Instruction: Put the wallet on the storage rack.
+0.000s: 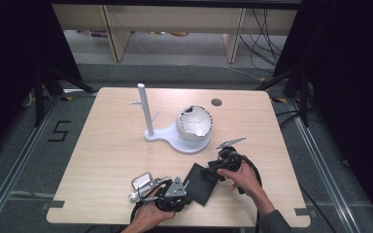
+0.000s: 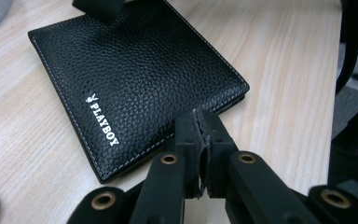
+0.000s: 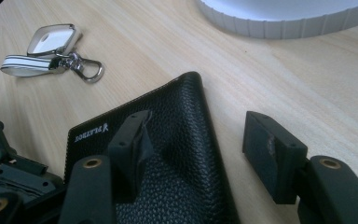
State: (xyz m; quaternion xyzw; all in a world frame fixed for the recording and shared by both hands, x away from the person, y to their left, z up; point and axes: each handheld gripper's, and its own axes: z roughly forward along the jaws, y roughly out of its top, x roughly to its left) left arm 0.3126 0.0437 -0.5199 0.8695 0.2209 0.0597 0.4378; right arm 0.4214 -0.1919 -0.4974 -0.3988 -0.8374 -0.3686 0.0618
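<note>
Straddling pebbled black leather wallet (image 3: 177, 154) edge, right gripper (image 3: 200, 144) jaws apart (left gripper (image 2: 200, 140) jaws closed, empty)

We see a black wallet (image 2: 140, 79) with a pebbled grain, pale stitching along its edges and white lettering with a small white emblem. It lies on a light wood-grain table (image 1: 107, 145). Our left tool (image 2: 199, 140) and right tool (image 3: 200, 144) are black, with brass-coloured rivets at the joints. The key fob (image 3: 42, 49) is silver and white with a silver clasp. The stand (image 1: 175, 138) is white, and the bowl (image 1: 194, 122) on it is white with a dark-flecked rim.
</note>
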